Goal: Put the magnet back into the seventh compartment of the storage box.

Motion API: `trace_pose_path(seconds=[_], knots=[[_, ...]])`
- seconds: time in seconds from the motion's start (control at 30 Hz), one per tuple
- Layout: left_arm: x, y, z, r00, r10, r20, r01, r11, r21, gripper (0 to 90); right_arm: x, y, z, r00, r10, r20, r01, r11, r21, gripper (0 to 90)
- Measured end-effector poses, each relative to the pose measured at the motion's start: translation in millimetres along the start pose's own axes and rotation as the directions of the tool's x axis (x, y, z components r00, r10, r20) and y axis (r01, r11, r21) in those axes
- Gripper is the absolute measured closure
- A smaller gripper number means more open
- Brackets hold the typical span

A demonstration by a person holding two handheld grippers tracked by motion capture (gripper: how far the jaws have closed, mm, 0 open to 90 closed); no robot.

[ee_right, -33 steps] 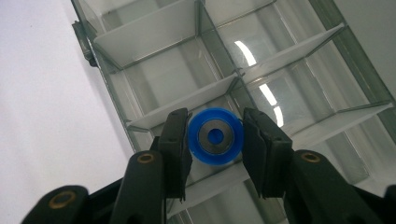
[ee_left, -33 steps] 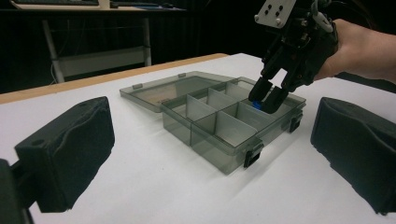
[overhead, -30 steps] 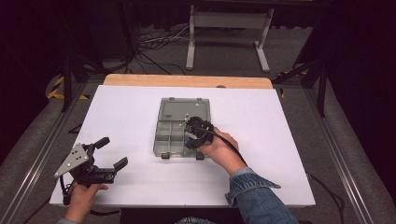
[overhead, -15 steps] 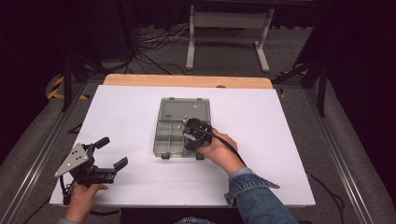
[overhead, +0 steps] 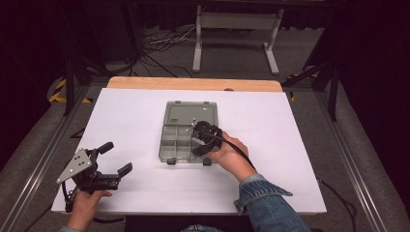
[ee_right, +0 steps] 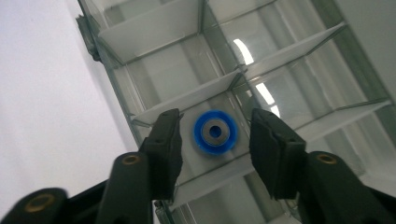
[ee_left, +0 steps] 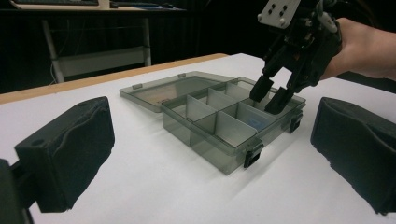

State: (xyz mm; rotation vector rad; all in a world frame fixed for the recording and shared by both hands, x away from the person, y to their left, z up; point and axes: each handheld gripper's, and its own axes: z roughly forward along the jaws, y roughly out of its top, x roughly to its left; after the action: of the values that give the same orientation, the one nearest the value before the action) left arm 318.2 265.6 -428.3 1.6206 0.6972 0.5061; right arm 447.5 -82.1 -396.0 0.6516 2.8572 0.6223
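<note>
An open, clear grey compartment box [overhead: 167, 145] lies mid-table with its lid [overhead: 188, 113] folded flat behind it. A blue ring with a metal centre [ee_right: 215, 132] lies flat on the floor of a compartment at the box's front right. My right gripper [overhead: 198, 141] points down into that compartment, open, with one jaw on each side of the ring and not touching it [ee_right: 215, 119]. The left gripper view has the same gripper [ee_left: 268, 95] over the box [ee_left: 219, 140]. My left gripper [overhead: 117, 157] stands open and empty near the table's front left.
The white table top [overhead: 290, 159] has free room around the box on all sides. A wooden strip [overhead: 193, 83] runs along its far edge. Beyond it stand a metal frame [overhead: 237, 29] and floor cables.
My right gripper has shifted slightly over the box's front right compartment. My left gripper has stayed in place.
</note>
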Motion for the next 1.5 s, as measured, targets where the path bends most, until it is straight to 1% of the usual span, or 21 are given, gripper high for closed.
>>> trace_pose_path(seconds=[0.03, 0.17, 0.33, 0.4, 0.47, 0.5, 0.53, 0.67, 0.7, 0.8, 0.93, 1.0, 1.07, 1.1, 1.13, 1.17, 1.37, 1.5], knots=[[0.1, -0.1, 0.0, 1.0, -0.001, 0.0, 0.001, 1.0, 0.0, 0.4, -0.1, -0.4, -2.2, 1.0, -0.001, 0.005, 0.001, 1.0, -0.006, 48.7], [0.2, -0.2, 0.0, 1.0, -0.001, 0.0, 0.001, 1.0, 0.0, 0.4, -0.2, -2.7, -16.0, 0.9998, 0.01, 0.015, -0.009, 0.998, -0.062, 37.8], [-0.3, -0.4, 0.5, 1.0, -0.004, -0.002, 0.004, 1.0, -0.003, 0.4, 1.7, -6.0, -30.3, 0.9995, 0.015, 0.028, -0.012, 0.993, -0.115, 27.6], [-0.1, -0.1, 0.2, 1.0, -0.003, 0.002, 0.003, 1.0, 0.005, 0.4, 3.3, -7.5, -35.5, 0.9993, 0.014, 0.033, -0.009, 0.991, -0.134, 24.8], [-0.4, -0.4, 0.6, 1.0, -0.004, -0.001, 0.004, 1.0, -0.003, 0.4, 5.2, -9.0, -40.9, 0.9991, 0.016, 0.04, -0.009, 0.988, -0.151, 21.4], [-0.1, -0.1, 0.1, 1.0, -0.003, 0.002, 0.003, 1.0, 0.004, 0.4, 5.6, -9.6, -42.6, 0.9989, 0.015, 0.044, -0.008, 0.987, -0.158, 20.5], [-0.1, -0.1, 0.1, 1.0, -0.003, 0.002, 0.003, 1.0, 0.004, 0.4, 5.6, -9.6, -42.6, 0.9989, 0.015, 0.044, -0.008, 0.987, -0.158, 20.5], [-0.3, -0.3, 0.5, 1.0, -0.005, -0.001, 0.005, 1.0, -0.002, 0.4, 8.1, -12.7, -51.6, 0.9985, 0.014, 0.054, -0.004, 0.982, -0.187, 16.6], [-0.4, -0.3, 0.4, 1.0, -0.005, -0.002, 0.005, 1.0, -0.004, 0.4, 8.9, -14.5, -54.6, 0.998, 0.009, 0.062, 0.004, 0.979, -0.202, 14.9], [-0.2, -0.1, 0.1, 1.0, -0.005, -0.001, 0.005, 1.0, -0.001, 0.4, 10.5, -16.6, -57.9, 0.9974, 0.015, 0.071, 0.0, 0.978, -0.211, 13.0], [-0.3, -0.1, 0.2, 1.0, -0.004, -0.001, 0.004, 1.0, 0.0, 0.4, 12.1, -25.0, -69.2, 0.9957, 0.013, 0.091, 0.012, 0.964, -0.267, 9.4], [-0.6, -0.2, 0.4, 1.0, -0.005, -0.002, 0.005, 1.0, -0.004, 0.4, 12.7, -28.8, -74.1, 0.995, 0.016, 0.099, 0.014, 0.956, -0.294, 7.4], [-0.6, -0.2, 0.4, 1.0, -0.005, -0.002, 0.005, 1.0, -0.004, 0.4, 12.8, -34.2, -80.6, 0.9936, 0.02, 0.112, 0.018, 0.945, -0.326, 6.1], [-0.7, -0.2, 0.5, 1.0, -0.005, -0.002, 0.005, 1.0, -0.004, 0.4, 12.9, -36.0, -82.7, 0.9934, 0.023, 0.112, 0.016, 0.942, -0.335, 5.5], [-0.7, -0.2, 0.5, 1.0, -0.005, -0.002, 0.005, 1.0, -0.004, 0.4, 12.4, -38.7, -85.4, 0.9932, 0.022, 0.114, 0.019, 0.937, -0.35, 5.1], [-0.8, -0.1, 0.6, 1.0, -0.004, -0.002, 0.004, 1.0, -0.004, 0.4, 11.8, -44.3, -90.4, 0.9927, 0.029, 0.117, 0.017, 0.926, -0.377, 3.9], [-0.9, -0.1, 0.6, 1.0, -0.004, -0.003, 0.004, 1.0, -0.004, 0.4, 9.8, -61.4, -100.3, 0.9899, 0.048, 0.134, 0.015, 0.899, -0.437, 0.2], [-1.0, -0.1, 0.7, 1.0, -0.004, -0.004, 0.004, 1.0, -0.004, 0.4, 8.4, -73.1, -104.5, 0.9873, 0.066, 0.145, 0.009, 0.887, -0.461, 0.0]])
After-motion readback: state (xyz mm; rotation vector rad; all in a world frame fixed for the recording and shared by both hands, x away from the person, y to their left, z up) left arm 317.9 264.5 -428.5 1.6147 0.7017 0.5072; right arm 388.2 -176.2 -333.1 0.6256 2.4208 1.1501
